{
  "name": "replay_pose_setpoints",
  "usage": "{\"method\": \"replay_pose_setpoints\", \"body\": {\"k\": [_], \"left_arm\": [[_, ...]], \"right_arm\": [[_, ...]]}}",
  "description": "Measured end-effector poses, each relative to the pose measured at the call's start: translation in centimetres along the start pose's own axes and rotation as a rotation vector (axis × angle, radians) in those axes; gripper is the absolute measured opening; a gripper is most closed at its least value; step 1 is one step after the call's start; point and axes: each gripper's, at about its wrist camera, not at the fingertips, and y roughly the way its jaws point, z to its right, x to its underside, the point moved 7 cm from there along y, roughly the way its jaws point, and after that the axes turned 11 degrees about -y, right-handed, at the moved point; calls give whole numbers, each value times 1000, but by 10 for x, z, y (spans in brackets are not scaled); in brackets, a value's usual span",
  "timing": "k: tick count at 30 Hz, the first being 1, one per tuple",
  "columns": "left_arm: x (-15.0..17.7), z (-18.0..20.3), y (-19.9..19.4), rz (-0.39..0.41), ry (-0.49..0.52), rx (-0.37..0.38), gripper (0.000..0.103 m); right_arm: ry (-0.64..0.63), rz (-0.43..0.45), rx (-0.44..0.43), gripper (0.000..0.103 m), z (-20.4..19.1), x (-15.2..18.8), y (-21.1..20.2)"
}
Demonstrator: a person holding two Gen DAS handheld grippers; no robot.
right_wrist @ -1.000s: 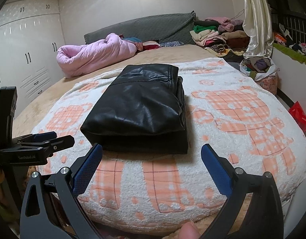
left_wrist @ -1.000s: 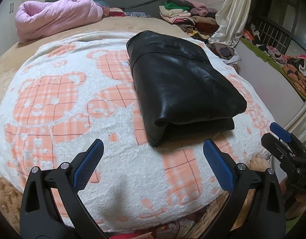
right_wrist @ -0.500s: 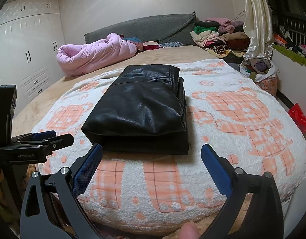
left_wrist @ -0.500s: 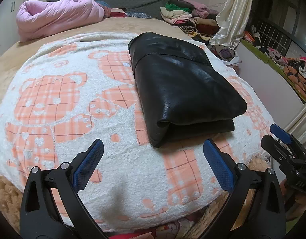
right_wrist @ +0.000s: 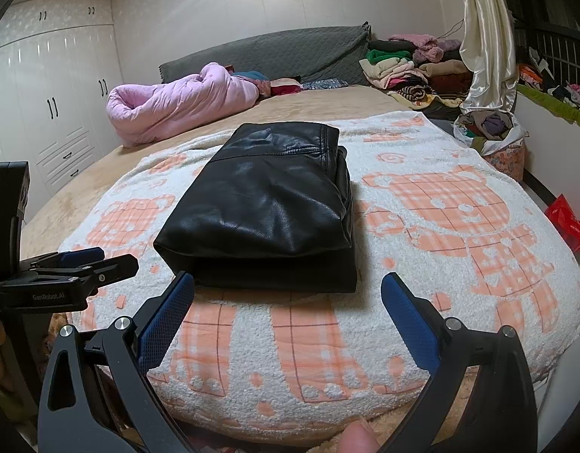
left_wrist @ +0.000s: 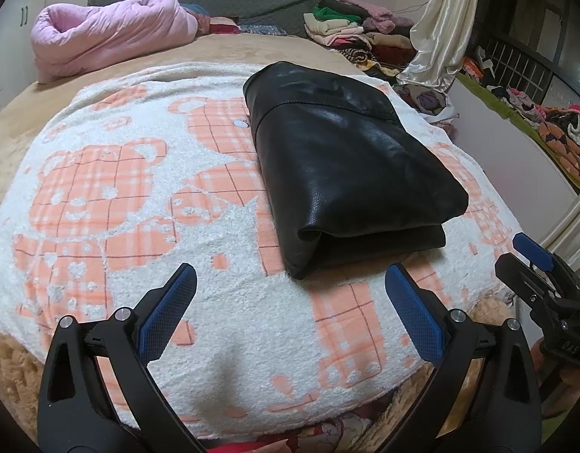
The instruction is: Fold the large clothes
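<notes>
One black leather garment (left_wrist: 346, 162), folded into a thick rectangle, lies on the one white blanket (left_wrist: 112, 196) with orange bears spread over the bed; two grippers hang short of its near edge, apart from it; the left gripper (left_wrist: 290, 294) is spread wide and empty; the right gripper (right_wrist: 288, 302) likewise gapes, holding nothing; one pink quilt (right_wrist: 176, 102) sits bunched by the headboard; one clothes pile (right_wrist: 414, 68) lies at the far right.
</notes>
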Motion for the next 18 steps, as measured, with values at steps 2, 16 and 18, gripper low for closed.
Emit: {"method": "replay_pose_setpoints", "body": {"k": [2,16,18], "left_arm": [[0,0,0,0,0,-3,94],[1,-3,-4,7,-1,-27,94],[1,-3,-4,7,-1,-25,94]], "right_arm": [[-1,-1,3,99,0,0,0],[-5,-1,8,99,-1,0,0],[-5,-1,7,99,-1,0,0]]}}
